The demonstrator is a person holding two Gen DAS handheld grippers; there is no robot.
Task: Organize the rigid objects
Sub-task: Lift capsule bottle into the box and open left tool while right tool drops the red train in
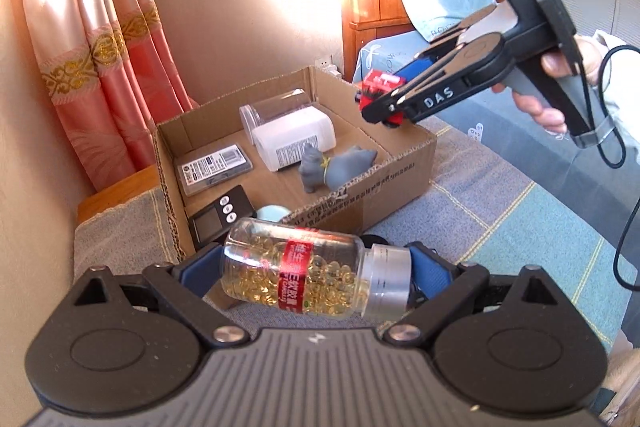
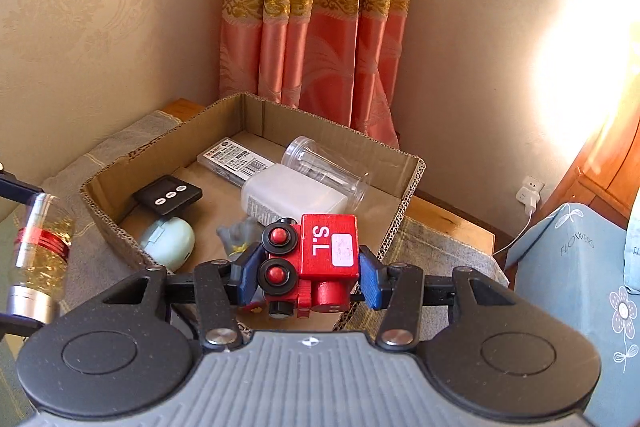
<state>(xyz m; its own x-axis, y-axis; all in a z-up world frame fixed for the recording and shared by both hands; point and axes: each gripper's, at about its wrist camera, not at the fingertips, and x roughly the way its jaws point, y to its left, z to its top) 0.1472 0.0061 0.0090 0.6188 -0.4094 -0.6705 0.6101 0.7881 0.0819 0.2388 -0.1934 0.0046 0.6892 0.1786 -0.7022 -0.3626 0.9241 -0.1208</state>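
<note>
Left wrist view: the left gripper [image 1: 316,269] holds a clear capsule bottle [image 1: 304,273] lengthwise, jaws wide, pads pressing base and silver cap. The right gripper [image 2: 308,273] has its jaws closed on a glossy red toy train [image 2: 316,259] above the corrugated cardboard box [image 2: 120,227].

Glossy clear bottle [image 1: 294,273] with brushed-metal cap – matt corrugated cardboard box [image 1: 384,187], glossy painted toy train [image 2: 320,259]

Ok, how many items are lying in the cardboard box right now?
6, though something may hide beneath them. Clear jar and labelled flat case near the far wall, white bottle mid-box, black timer and pale blue case at one end, grey cat figure near the front wall.
</note>
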